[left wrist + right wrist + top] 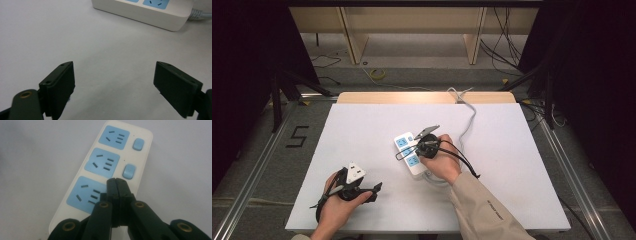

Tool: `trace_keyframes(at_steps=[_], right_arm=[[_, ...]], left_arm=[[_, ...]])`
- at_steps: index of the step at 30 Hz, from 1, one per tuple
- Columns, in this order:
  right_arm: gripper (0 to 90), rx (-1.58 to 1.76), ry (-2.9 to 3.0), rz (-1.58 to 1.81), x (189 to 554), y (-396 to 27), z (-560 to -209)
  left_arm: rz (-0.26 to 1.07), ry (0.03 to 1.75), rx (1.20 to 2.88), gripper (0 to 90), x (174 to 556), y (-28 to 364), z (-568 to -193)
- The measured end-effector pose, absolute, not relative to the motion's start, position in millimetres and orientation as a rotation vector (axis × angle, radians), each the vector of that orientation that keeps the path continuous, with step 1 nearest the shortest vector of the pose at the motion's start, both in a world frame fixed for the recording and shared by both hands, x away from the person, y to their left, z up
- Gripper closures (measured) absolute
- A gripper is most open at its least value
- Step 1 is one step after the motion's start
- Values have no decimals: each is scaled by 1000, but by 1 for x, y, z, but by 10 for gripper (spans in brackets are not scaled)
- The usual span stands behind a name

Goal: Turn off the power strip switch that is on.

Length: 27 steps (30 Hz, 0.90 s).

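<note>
Power strip, no legible markings, right claw closed

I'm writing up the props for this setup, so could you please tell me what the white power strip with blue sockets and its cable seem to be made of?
White power strip with blue sockets: apparently hard moulded plastic, smooth with a soft sheen and rounded edges. Its pale grey cable: probably a flexible rubbery or vinyl jacket, since it curves loosely across the table.

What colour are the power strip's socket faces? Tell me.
Light blue socket faces, set in the white power strip; the right gripper view shows them best.
</note>
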State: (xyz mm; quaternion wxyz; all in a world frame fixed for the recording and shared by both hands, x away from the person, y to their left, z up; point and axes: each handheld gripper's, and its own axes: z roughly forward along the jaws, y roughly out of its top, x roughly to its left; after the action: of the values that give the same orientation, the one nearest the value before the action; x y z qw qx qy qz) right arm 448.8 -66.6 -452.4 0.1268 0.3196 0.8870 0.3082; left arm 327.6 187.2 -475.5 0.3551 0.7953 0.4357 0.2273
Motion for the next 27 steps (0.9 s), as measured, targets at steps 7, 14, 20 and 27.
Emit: trace_keyframes(at_steps=[7, 14, 20, 27], right_arm=[[900, 916, 2586, 884, 447, -68, -451], [890, 899, 2554, 902, 447, -73, -446], [867, 891, 2556, 912, 444, -80, -445], [832, 895, 2548, 909, 442, -91, -443]], left_arm=[[586, 1125, 2055, 170, 328, 188, -476], [586, 1125, 2052, 170, 328, 187, -476], [586, 1127, 2054, 170, 328, 187, -476], [586, 1127, 2054, 170, 328, 187, -476]])
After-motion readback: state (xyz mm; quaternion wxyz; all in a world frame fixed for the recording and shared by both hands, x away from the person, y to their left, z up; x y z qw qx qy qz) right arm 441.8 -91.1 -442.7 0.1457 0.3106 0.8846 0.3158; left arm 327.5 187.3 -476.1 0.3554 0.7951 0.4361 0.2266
